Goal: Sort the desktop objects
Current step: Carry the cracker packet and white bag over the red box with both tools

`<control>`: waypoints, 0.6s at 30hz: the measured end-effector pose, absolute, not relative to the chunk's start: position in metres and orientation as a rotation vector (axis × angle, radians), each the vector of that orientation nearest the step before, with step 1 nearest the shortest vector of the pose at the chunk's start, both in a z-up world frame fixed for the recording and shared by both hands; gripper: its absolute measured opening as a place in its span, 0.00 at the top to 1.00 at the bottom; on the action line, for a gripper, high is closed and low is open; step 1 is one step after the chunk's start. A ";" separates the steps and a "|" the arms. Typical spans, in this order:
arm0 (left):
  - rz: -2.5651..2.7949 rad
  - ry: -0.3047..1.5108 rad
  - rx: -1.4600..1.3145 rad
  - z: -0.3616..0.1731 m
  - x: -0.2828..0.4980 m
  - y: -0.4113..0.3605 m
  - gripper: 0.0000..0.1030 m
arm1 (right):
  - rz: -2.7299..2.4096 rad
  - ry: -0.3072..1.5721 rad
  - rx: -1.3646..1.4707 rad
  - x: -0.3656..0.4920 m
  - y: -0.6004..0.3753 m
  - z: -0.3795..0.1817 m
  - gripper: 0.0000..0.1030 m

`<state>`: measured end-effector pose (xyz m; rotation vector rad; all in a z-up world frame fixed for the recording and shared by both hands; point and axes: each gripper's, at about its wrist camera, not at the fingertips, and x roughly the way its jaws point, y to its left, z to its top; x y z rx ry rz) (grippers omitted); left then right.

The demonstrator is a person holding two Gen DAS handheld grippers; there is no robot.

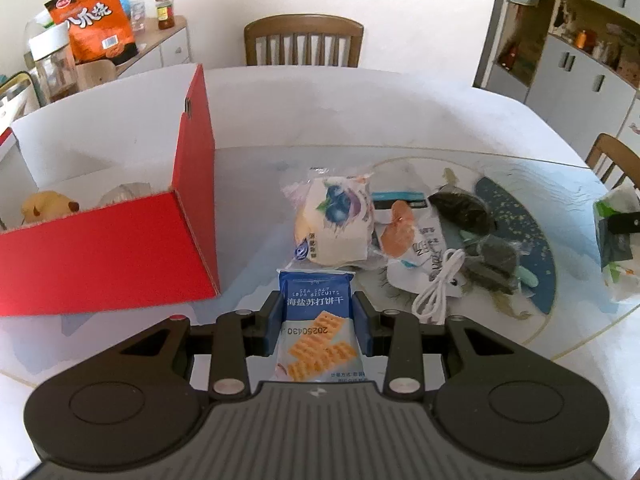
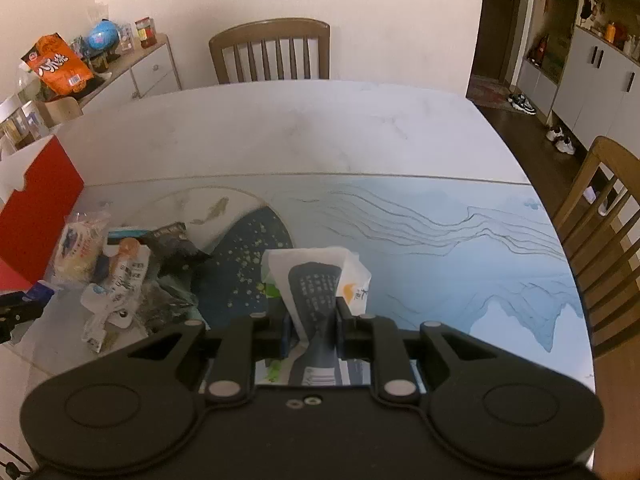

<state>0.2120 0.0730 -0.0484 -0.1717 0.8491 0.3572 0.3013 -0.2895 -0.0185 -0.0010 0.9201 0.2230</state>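
Item one, far left: a red box (image 1: 108, 248) stood open-topped on the bench (image 1: 360, 120), with a yellow plush toy (image 1: 48, 206) lying inside. Item two: the left hand-held gripper (image 1: 319, 320), clenched on a blue soda-biscuit packet (image 1: 316, 328), whose long axis ran forward along the fingers; the box lay to its left and slightly ahead, so this hand appeared the nearer for a drop there. Item three, centre: an unsorted heap, comprising a blueberry bread bag (image 1: 332, 220), a white snack pouch (image 1: 416, 256), dark wrapped pieces (image 1: 464, 208) and a white cable (image 1: 436, 288). Item four, right: the right hand-held gripper (image 2: 312, 320), clamped on a white-and-dark packet (image 2: 316, 280), held well apart from the box (image 2: 36, 220).
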 end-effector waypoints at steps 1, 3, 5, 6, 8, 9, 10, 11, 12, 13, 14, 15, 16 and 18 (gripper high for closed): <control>0.353 0.847 -0.174 -0.046 0.212 0.073 0.66 | 0.225 0.918 0.004 0.300 -0.289 -0.016 0.81; 0.345 0.845 -0.173 -0.043 0.210 0.073 0.66 | 0.239 0.914 0.025 0.297 -0.287 -0.010 0.81; 0.334 0.840 -0.177 -0.039 0.207 0.074 0.66 | 0.250 0.908 0.036 0.294 -0.283 -0.005 0.81; 0.331 0.837 -0.176 -0.036 0.206 0.074 0.66 | 0.260 0.904 0.046 0.292 -0.280 -0.001 0.81; 0.326 0.830 -0.174 -0.032 0.203 0.075 0.66 | 0.280 0.895 0.062 0.290 -0.274 0.005 0.81; 0.323 0.826 -0.174 -0.029 0.202 0.076 0.66 | 0.287 0.890 0.066 0.289 -0.271 0.008 0.81; 0.322 0.822 -0.175 -0.026 0.200 0.077 0.66 | 0.295 0.884 0.069 0.289 -0.268 0.011 0.81; 0.323 0.817 -0.175 -0.023 0.199 0.078 0.66 | 0.306 0.878 0.072 0.288 -0.264 0.015 0.81; 0.323 0.813 -0.176 -0.020 0.197 0.080 0.66 | 0.313 0.874 0.074 0.288 -0.261 0.018 0.81; 0.323 0.809 -0.178 -0.017 0.196 0.082 0.66 | 0.319 0.869 0.076 0.287 -0.257 0.020 0.81; 0.325 0.804 -0.180 -0.015 0.195 0.085 0.66 | 0.327 0.866 0.078 0.287 -0.253 0.023 0.81; 0.327 0.800 -0.181 -0.012 0.193 0.087 0.66 | 0.333 0.865 0.082 0.287 -0.249 0.026 0.81; 0.328 0.794 -0.182 -0.009 0.191 0.090 0.66 | 0.341 0.864 0.089 0.287 -0.246 0.028 0.81; 0.333 0.782 -0.181 -0.002 0.187 0.096 0.66 | 0.359 0.863 0.102 0.287 -0.238 0.032 0.81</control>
